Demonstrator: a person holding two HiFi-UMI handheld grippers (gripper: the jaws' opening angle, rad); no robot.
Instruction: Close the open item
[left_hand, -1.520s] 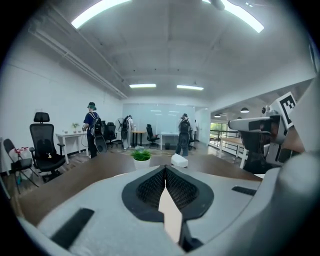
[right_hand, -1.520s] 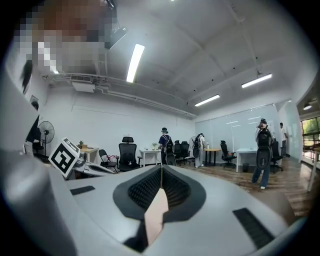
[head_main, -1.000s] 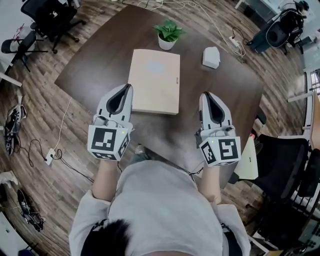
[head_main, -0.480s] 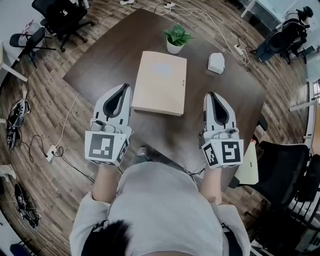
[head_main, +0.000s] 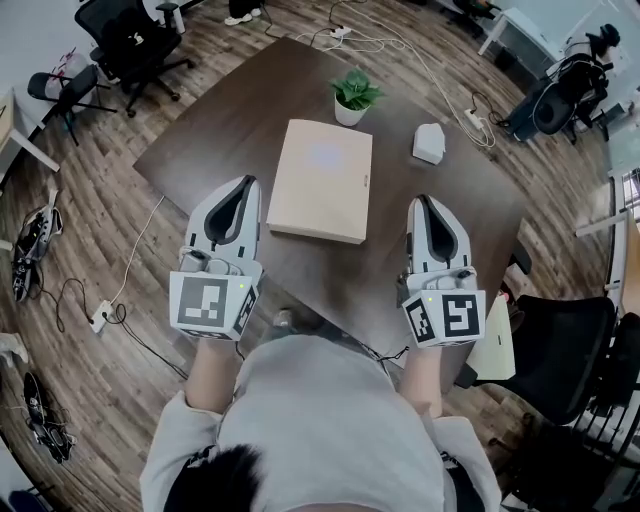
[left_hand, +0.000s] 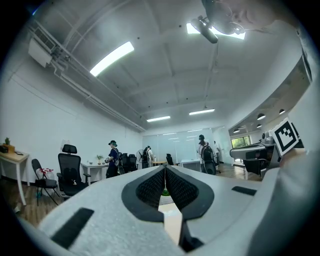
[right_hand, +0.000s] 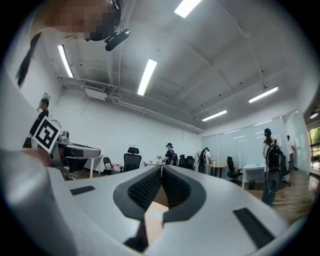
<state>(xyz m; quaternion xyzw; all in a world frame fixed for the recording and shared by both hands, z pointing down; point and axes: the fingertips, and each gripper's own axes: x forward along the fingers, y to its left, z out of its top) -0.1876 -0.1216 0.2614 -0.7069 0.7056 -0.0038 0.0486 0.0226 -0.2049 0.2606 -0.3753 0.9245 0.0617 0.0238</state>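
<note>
A flat beige box (head_main: 323, 180) lies on the dark brown table (head_main: 230, 110) with its lid down flat. My left gripper (head_main: 247, 181) hovers just off the box's front left corner, jaws shut with nothing in them. My right gripper (head_main: 428, 200) hangs to the right of the box, apart from it, also shut and empty. In the left gripper view the pads meet at the left gripper's tip (left_hand: 165, 167), and a sliver of the box (left_hand: 171, 222) shows below. The right gripper view shows the right gripper (right_hand: 161, 167) pressed together the same way.
A small potted plant (head_main: 352, 97) stands behind the box. A small white object (head_main: 428, 143) sits at the back right. Cables and a power strip (head_main: 475, 100) trail off the far right corner. Office chairs (head_main: 125, 35) stand around the table on the wood floor.
The head view has shifted, so the table and box sit lower in the picture. The left gripper now stands slightly apart from the box's left edge. Both grippers stay shut.
</note>
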